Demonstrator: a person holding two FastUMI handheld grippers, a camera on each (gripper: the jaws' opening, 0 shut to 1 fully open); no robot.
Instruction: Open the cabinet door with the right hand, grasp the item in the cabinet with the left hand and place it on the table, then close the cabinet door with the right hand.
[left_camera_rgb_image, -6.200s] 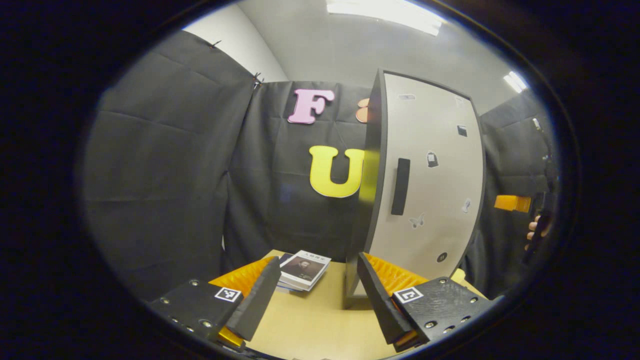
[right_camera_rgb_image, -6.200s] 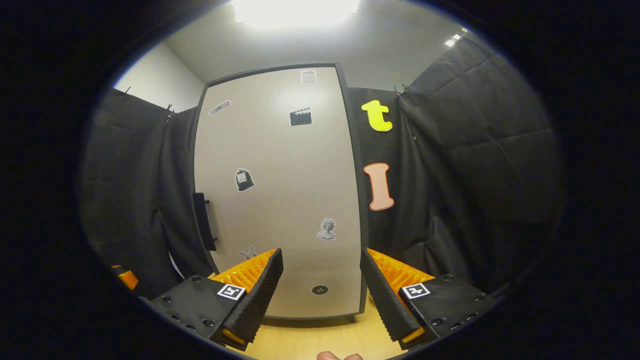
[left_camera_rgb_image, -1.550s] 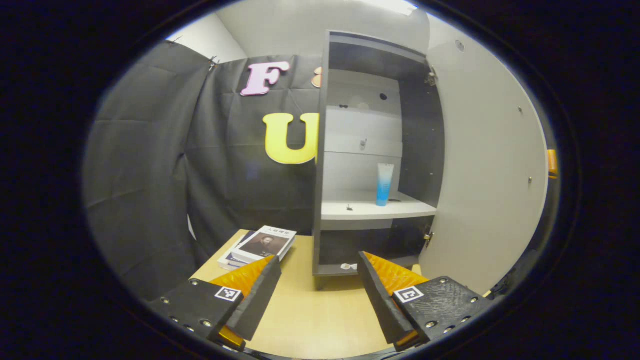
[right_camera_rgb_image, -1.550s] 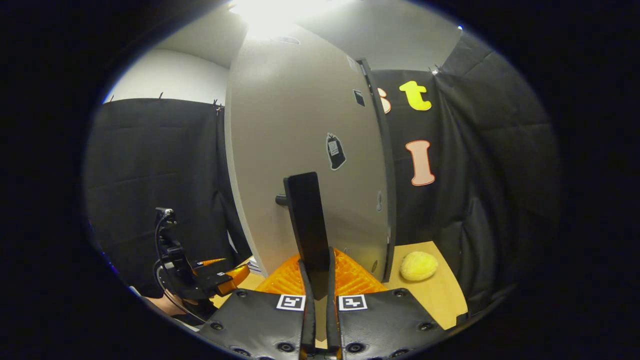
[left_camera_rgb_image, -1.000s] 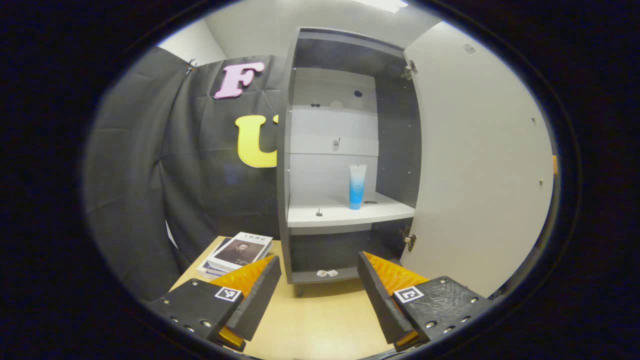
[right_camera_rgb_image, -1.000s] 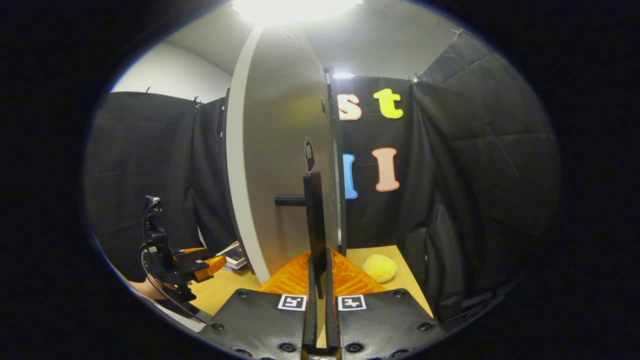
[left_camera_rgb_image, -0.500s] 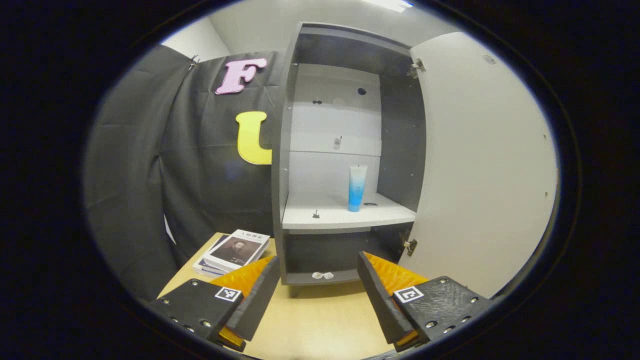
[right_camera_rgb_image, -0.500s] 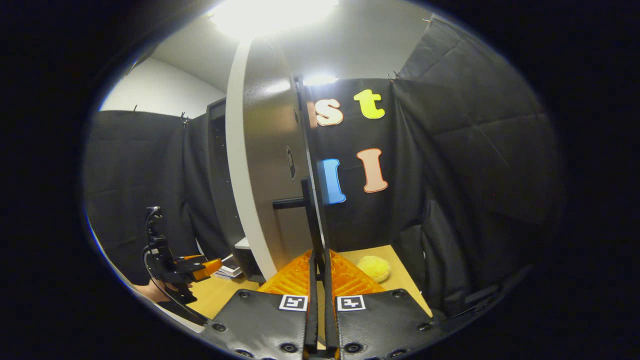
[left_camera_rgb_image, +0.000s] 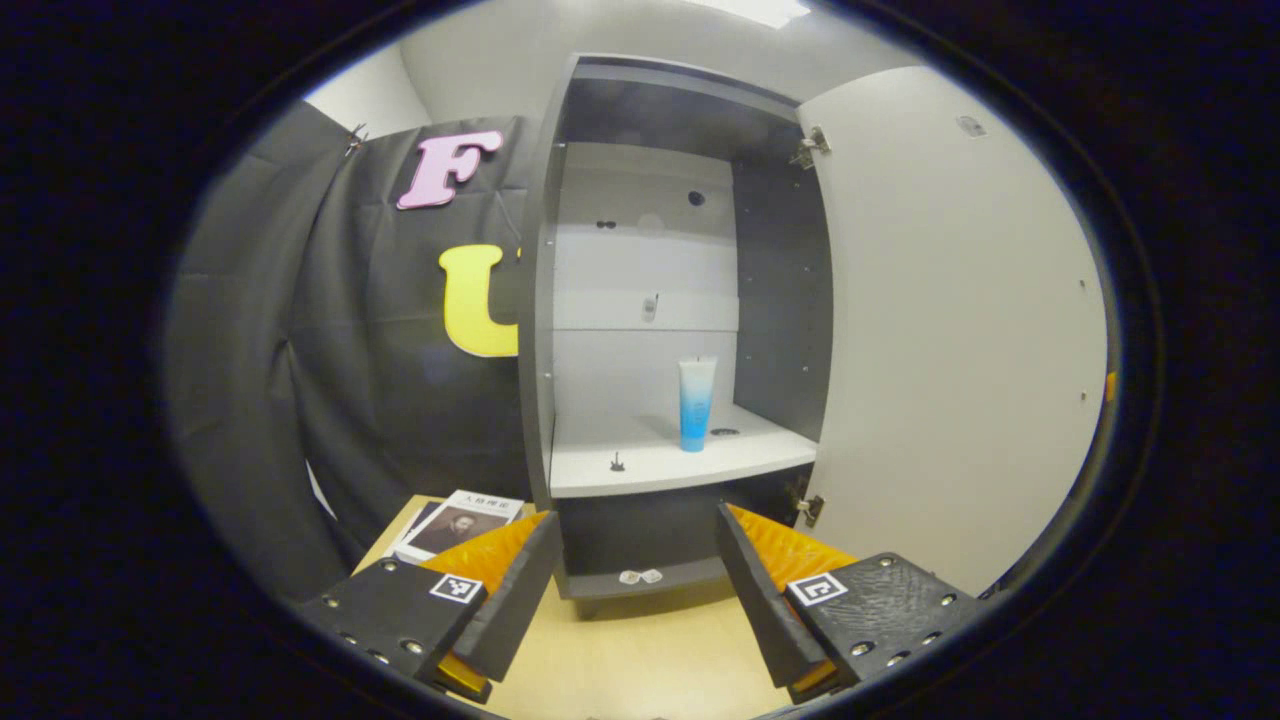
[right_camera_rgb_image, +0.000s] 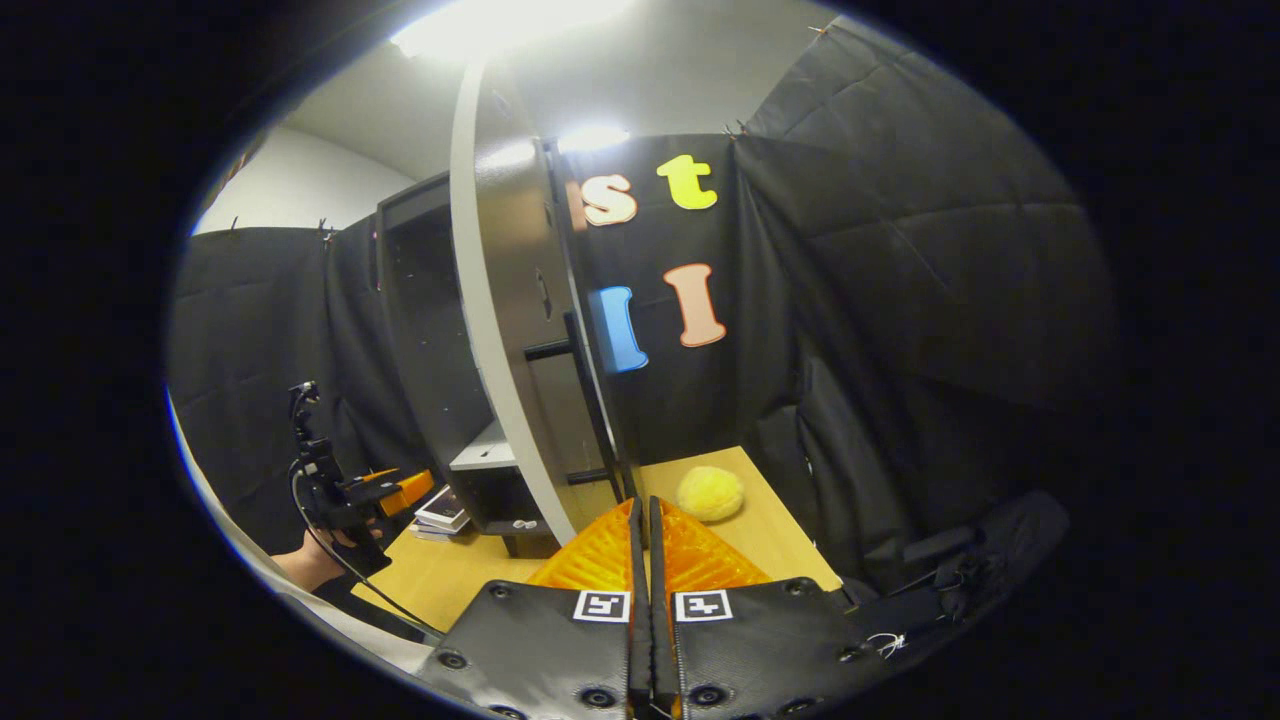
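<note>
The grey cabinet (left_camera_rgb_image: 540, 330) stands open, its pale door (left_camera_rgb_image: 950, 330) swung wide to the right. A white and blue tube (left_camera_rgb_image: 697, 403) stands upright on the white shelf (left_camera_rgb_image: 650, 465). My left gripper (left_camera_rgb_image: 635, 520) is open and empty, low over the table in front of the cabinet and well short of the tube. In the right gripper view, my right gripper (right_camera_rgb_image: 641, 503) is shut on the lower end of the dark door handle (right_camera_rgb_image: 592, 400), with the door (right_camera_rgb_image: 500, 330) seen nearly edge-on. The left gripper (right_camera_rgb_image: 400, 490) shows farther off, held by a hand (right_camera_rgb_image: 310, 565).
A stack of books (left_camera_rgb_image: 455, 525) lies on the wooden table (left_camera_rgb_image: 640, 660) left of the cabinet. A yellow fluffy ball (right_camera_rgb_image: 710, 493) sits on the table behind the open door. Black cloth walls close in on all sides.
The door has swung further open with the right gripper holding the handle, now nearer its lower end. The left gripper has shifted a little, with the cabinet's inside facing it more squarely.
</note>
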